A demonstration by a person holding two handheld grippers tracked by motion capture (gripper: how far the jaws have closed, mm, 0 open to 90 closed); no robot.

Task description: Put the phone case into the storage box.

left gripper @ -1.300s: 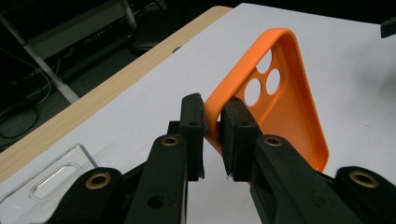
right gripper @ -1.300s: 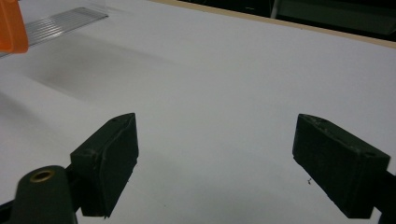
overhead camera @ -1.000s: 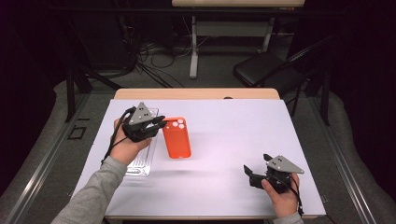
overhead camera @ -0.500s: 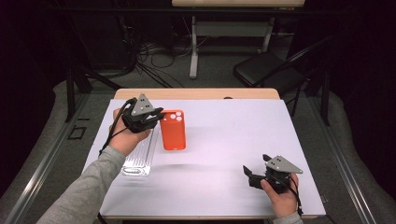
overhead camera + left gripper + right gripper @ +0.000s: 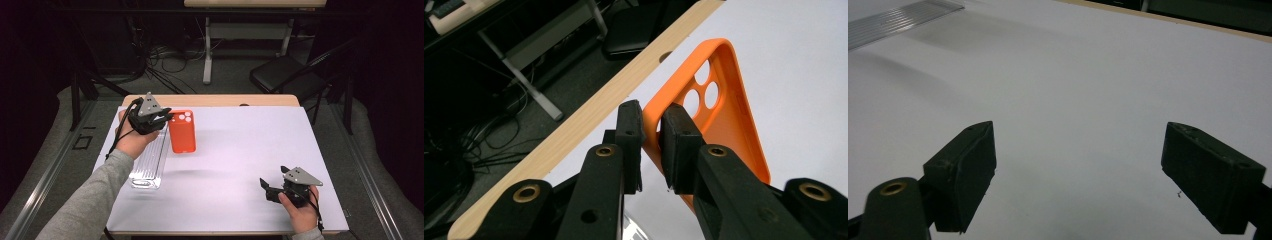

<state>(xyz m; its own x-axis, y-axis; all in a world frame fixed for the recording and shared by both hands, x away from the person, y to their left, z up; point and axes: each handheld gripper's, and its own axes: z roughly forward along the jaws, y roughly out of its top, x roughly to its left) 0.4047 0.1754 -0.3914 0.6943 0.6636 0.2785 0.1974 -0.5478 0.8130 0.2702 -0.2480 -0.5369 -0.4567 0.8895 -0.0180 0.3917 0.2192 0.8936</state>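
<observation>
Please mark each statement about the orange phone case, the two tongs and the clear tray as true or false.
1. The left tongs pinch the edge of the orange phone case. True.
2. The right tongs hold the clear tray. False: they are open and hold nothing.
3. The phone case has round camera holes. True.
4. The clear tray lies right of the phone case in the high view. False: it lies left of it.

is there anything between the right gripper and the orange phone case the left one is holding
Nothing visible. The right gripper sits open on bare white table, and the stretch up to the orange phone case in the left gripper is clear. The clear tray lies off to the left.
</observation>
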